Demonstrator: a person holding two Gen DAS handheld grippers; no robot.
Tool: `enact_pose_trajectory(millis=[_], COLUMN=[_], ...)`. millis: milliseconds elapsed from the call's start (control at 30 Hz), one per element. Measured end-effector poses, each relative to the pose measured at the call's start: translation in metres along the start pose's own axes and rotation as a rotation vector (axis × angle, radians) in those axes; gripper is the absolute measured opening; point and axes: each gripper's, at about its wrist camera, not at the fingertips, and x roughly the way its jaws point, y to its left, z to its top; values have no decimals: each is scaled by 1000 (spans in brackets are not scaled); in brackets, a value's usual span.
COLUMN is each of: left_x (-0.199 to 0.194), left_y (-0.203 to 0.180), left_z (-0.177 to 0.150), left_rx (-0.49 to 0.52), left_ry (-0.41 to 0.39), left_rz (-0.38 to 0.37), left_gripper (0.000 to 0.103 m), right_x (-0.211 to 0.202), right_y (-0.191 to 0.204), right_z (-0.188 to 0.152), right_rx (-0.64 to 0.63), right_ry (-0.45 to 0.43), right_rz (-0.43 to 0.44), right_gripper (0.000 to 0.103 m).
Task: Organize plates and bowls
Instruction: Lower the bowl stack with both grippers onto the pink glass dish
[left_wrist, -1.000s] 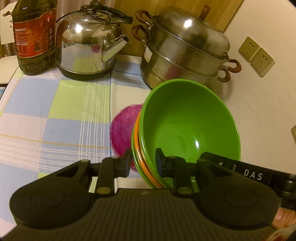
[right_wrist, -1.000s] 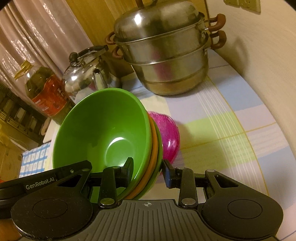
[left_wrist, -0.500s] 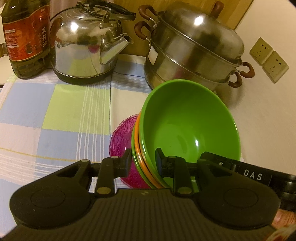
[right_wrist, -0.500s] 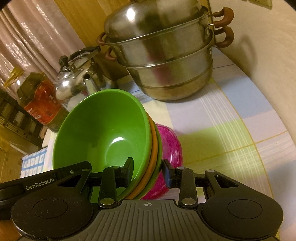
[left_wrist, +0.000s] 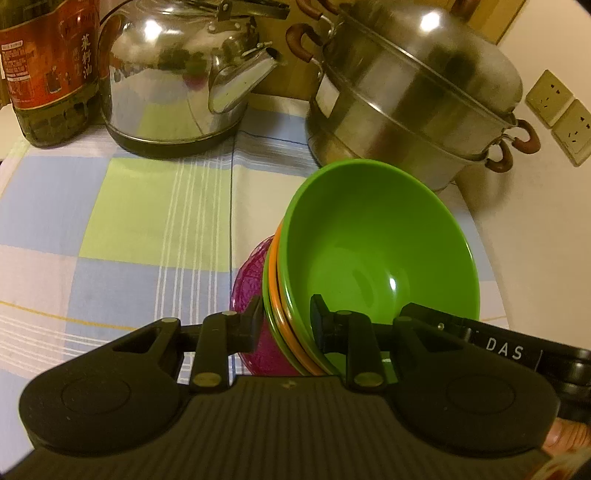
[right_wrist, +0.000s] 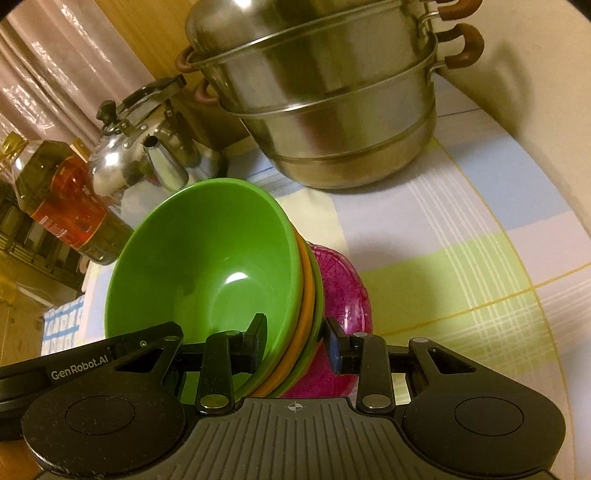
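Left wrist: bowl stack (left_wrist: 369, 251) tilted, mouths facing camera.

The pink dish (left_wrist: 255, 314) is mostly hidden behind the stacked bowls (left_wrist: 369, 251), so whether it touches the table cannot be told. The oil bottle (left_wrist: 48, 70) and steamer pot (right_wrist: 325, 96) are cut off at the top edge. Small label print is unreadable.

Dim yellowish light, fisheye-bent edges
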Motion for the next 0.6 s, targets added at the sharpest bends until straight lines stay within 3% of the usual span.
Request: enact_pose_trajectory(millis=[600], left_x=[22], left_y=[2], left_z=[-3], left_rx=[15], left_ry=[-3], left_rz=[12], left_gripper=[24], right_x=[24], right_y=[-13], right_z=[-5], right_rx=[17], right_ry=[7], right_rz=[1], right_gripper=[33])
